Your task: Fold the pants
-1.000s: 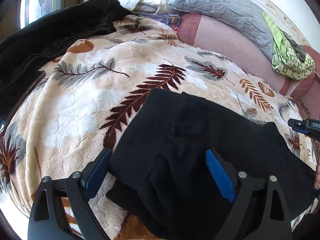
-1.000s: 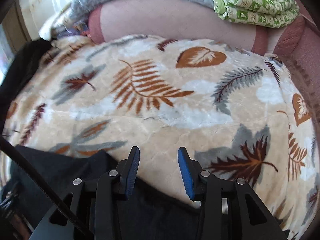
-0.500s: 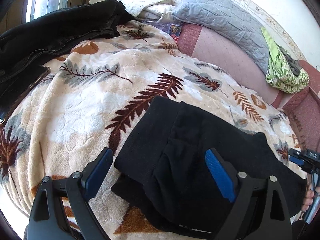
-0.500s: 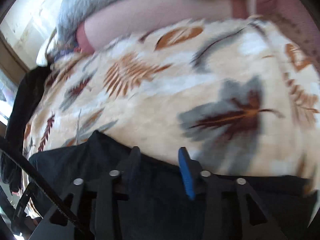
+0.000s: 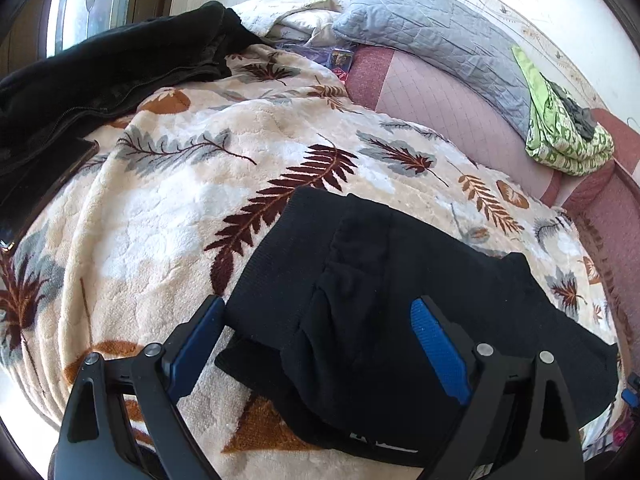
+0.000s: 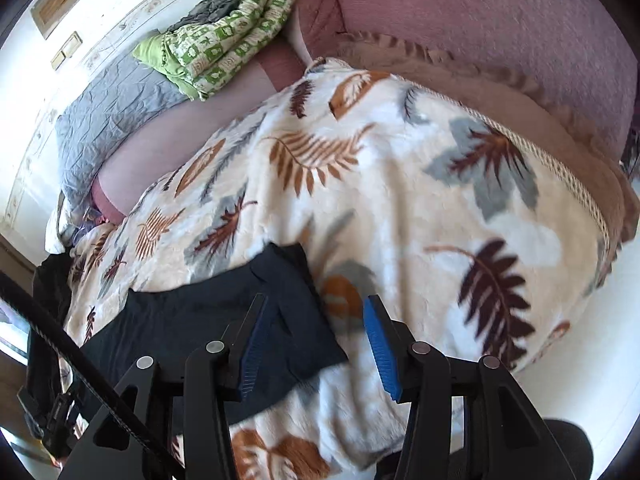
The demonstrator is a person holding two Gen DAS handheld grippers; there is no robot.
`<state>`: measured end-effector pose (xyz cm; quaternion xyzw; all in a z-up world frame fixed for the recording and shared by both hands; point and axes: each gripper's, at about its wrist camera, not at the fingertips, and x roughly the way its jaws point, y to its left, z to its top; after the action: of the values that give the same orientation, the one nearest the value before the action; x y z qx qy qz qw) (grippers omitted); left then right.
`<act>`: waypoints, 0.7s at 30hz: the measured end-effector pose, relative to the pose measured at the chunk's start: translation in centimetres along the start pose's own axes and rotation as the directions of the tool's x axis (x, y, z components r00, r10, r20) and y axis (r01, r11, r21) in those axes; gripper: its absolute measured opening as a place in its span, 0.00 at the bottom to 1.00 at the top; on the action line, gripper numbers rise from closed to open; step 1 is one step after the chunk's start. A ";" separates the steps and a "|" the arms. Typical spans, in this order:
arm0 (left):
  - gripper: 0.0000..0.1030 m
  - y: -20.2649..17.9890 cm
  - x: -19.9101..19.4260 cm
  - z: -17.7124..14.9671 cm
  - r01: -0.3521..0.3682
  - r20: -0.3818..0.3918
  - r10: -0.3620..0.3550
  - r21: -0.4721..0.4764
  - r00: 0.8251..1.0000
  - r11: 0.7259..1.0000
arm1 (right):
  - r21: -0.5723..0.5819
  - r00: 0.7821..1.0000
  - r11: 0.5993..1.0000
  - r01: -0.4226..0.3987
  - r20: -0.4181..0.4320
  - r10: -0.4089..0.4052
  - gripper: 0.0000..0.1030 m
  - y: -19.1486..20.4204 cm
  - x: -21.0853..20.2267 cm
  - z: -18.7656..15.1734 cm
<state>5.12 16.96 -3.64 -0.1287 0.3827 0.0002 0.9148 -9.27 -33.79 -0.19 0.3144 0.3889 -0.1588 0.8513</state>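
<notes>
Black pants [image 5: 384, 304] lie folded into a compact rectangle on a cream leaf-print blanket [image 5: 168, 208] on a bed. My left gripper [image 5: 316, 340] is open and hovers above the pants' near left part, holding nothing. In the right wrist view the pants [image 6: 208, 320] lie at the lower left. My right gripper [image 6: 314, 340] is open and empty above the pants' right corner and the blanket [image 6: 400, 200].
A black jacket [image 5: 100, 76] lies at the bed's far left. A grey pillow [image 5: 436, 36] and a folded green patterned quilt [image 5: 560, 128] sit at the head. A pink sofa-like edge [image 6: 500, 28] borders the bed on the right. The blanket's edge drops off at the front right.
Both grippers have pulled back and up from the pants. The right gripper has opened wider and swung right, so the pants now sit lower left in its view.
</notes>
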 end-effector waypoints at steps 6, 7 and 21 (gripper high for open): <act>0.90 -1.0 -1.9 -0.7 -0.001 -0.054 0.002 0.027 0.999 1.000 | -0.058 1.000 0.998 -0.020 -0.012 0.019 0.51 -0.7 1.5 -1.2; 0.90 -1.5 -3.1 -0.9 0.014 -0.055 -0.011 0.046 0.998 0.999 | -0.075 0.999 0.997 -0.030 0.011 0.031 0.51 -0.4 1.6 -0.6; 0.90 -16.0 -9.3 -0.6 0.202 -0.045 -0.200 0.377 0.979 0.904 | -0.030 0.996 0.997 -0.077 0.050 0.079 0.51 -1.5 8.0 4.9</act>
<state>-0.27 2.26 6.25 0.0119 0.3626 -0.1683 0.9165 -2.13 -38.37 -4.48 0.3131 0.3565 -0.1279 0.8710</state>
